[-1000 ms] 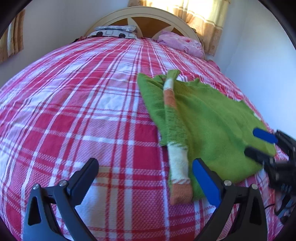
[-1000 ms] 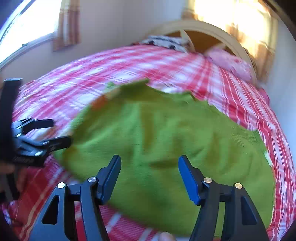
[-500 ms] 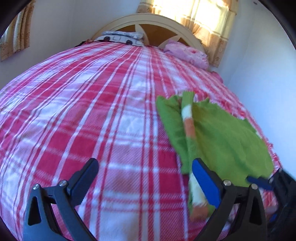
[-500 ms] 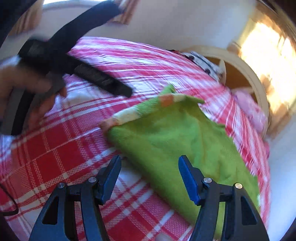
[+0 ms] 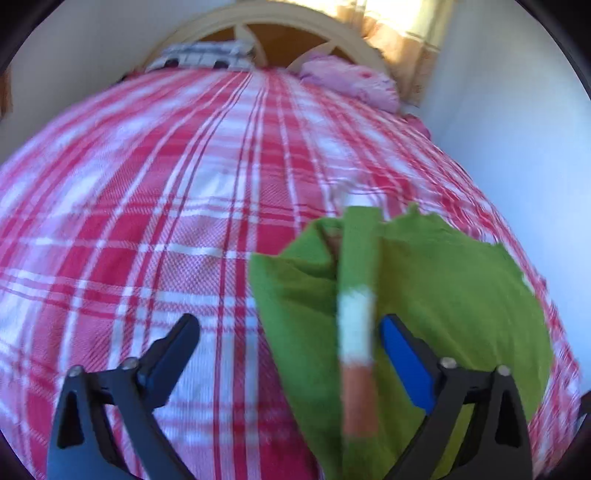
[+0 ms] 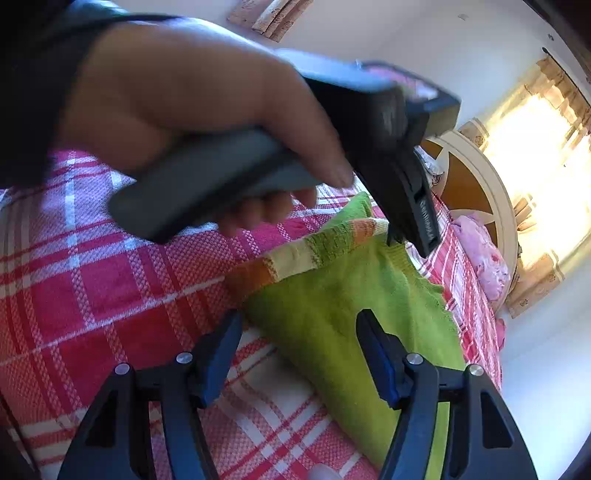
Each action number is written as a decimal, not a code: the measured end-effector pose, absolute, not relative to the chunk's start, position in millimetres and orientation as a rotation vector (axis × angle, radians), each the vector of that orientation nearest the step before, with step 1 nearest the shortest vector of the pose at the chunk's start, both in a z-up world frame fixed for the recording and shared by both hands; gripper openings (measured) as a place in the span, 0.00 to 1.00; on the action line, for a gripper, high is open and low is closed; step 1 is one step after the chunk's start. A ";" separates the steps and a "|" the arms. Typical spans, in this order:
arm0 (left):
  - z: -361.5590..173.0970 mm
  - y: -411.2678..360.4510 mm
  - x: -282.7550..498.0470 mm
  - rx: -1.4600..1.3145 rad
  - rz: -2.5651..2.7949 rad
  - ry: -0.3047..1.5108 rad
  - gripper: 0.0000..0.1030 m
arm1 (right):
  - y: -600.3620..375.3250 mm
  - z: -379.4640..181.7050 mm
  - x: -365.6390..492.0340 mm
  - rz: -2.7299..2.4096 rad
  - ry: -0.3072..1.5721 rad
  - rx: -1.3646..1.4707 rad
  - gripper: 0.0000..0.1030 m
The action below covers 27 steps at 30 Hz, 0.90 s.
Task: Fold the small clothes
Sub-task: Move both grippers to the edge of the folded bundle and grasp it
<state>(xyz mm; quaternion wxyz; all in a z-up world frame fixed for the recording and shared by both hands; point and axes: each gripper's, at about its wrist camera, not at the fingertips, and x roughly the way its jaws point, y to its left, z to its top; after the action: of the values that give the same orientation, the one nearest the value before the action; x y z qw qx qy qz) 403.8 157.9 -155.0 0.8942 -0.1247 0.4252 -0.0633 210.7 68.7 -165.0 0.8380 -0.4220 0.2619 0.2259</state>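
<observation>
A small green knitted sweater [image 5: 443, 280] lies flat on the red and white plaid bed [image 5: 147, 229]; it also shows in the right wrist view [image 6: 351, 317]. One sleeve with white and orange bands [image 5: 356, 354] is folded over its body. My left gripper [image 5: 290, 339] is open and empty, with the sleeve between its fingers. My right gripper [image 6: 299, 343] is open and empty over the sweater's near corner. The hand holding the left gripper [image 6: 406, 184] fills the top of the right wrist view, above the striped sleeve [image 6: 306, 251].
A cream headboard [image 5: 273, 26] stands at the far end of the bed, with a grey patterned pillow [image 5: 203, 55] and a pink bundle [image 5: 351, 81] by it. A white wall [image 5: 517, 147] runs along the right edge. A curtained window [image 6: 535, 140] glows behind.
My left gripper has moved right and closer, so the sleeve now lies between its fingers. My right gripper has swung round to the sweater's corner. Both stay open.
</observation>
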 end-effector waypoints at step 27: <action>-145.5 183.0 382.9 -0.475 -0.153 0.743 0.83 | 56.6 -171.5 215.7 0.472 0.540 -0.774 0.62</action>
<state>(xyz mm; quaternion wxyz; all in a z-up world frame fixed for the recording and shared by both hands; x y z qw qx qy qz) 382.9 183.0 -145.5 0.9015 -0.2298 0.3591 -0.0738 215.7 56.6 -171.5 0.8640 -0.3693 0.2575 0.2254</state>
